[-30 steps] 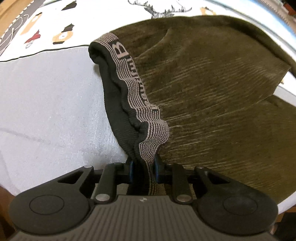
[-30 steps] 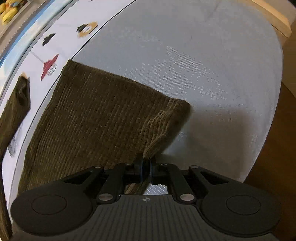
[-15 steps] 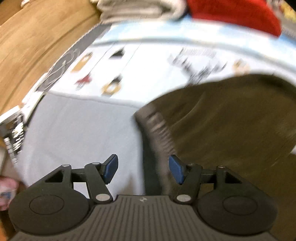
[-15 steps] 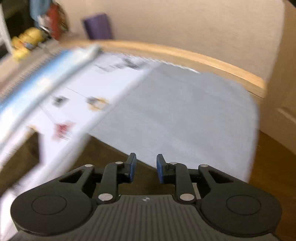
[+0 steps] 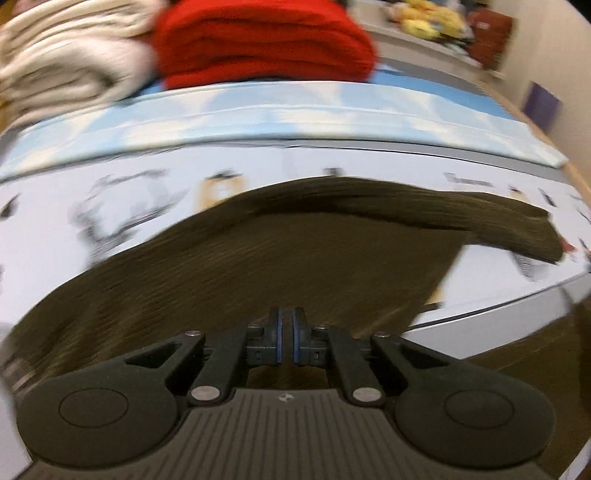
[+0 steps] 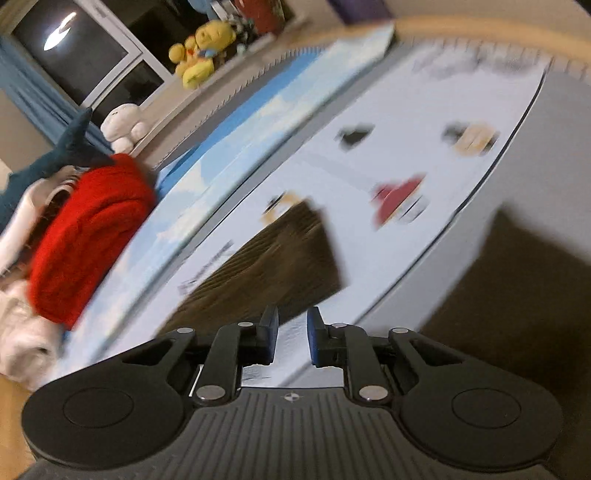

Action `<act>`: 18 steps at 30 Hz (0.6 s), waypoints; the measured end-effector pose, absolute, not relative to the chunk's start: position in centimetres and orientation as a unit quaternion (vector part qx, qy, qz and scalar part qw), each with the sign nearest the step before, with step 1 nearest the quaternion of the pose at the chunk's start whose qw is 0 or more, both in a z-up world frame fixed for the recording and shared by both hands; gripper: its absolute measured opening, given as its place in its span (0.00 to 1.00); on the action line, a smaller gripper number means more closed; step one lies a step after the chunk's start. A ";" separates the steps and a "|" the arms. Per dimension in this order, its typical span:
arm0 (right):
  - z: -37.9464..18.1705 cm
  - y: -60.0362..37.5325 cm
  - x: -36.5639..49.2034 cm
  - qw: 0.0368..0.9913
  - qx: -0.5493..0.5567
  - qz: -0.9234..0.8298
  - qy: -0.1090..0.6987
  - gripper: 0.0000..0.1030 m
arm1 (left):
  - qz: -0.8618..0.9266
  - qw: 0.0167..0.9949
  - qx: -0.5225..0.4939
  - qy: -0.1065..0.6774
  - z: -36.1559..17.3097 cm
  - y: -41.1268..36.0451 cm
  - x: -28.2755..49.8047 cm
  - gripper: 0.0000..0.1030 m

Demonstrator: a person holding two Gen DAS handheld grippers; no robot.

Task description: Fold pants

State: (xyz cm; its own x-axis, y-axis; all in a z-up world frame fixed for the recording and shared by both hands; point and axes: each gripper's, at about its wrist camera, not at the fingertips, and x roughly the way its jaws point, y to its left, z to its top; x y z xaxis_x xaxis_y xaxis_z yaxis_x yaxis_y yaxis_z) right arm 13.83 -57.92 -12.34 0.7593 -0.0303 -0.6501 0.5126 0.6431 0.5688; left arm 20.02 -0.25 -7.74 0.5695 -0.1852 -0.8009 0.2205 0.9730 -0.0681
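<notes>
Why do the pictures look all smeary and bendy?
Left wrist view: the pants and the printed sheet are streaked by motion blur, while the gripper stays sharp; the fisheye lens bends the sheet's straight edges. Right wrist view: the sheet's prints are smeared too, the red pile is soft, yet the yellow toy looks fairly clear, and a light glares in the window.

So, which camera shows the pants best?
The left wrist view: the pants fill its middle, with one leg end stretching right. The right wrist view shows only a blurred corner of them.
</notes>
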 end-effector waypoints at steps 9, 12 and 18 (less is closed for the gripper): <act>-18.0 -57.2 20.2 0.801 0.467 -0.185 0.326 0.38 | -0.227 0.872 0.085 0.424 -11.9 -12.6 22.0 0.31; -18.8 -57.2 21.4 0.804 0.462 -0.202 0.315 0.36 | -0.232 0.868 0.107 0.426 -13.7 -14.7 22.8 0.48; -17.6 -57.2 23.4 0.826 0.425 -0.243 0.278 0.08 | -0.234 0.852 0.141 0.447 -17.4 -16.5 25.0 0.21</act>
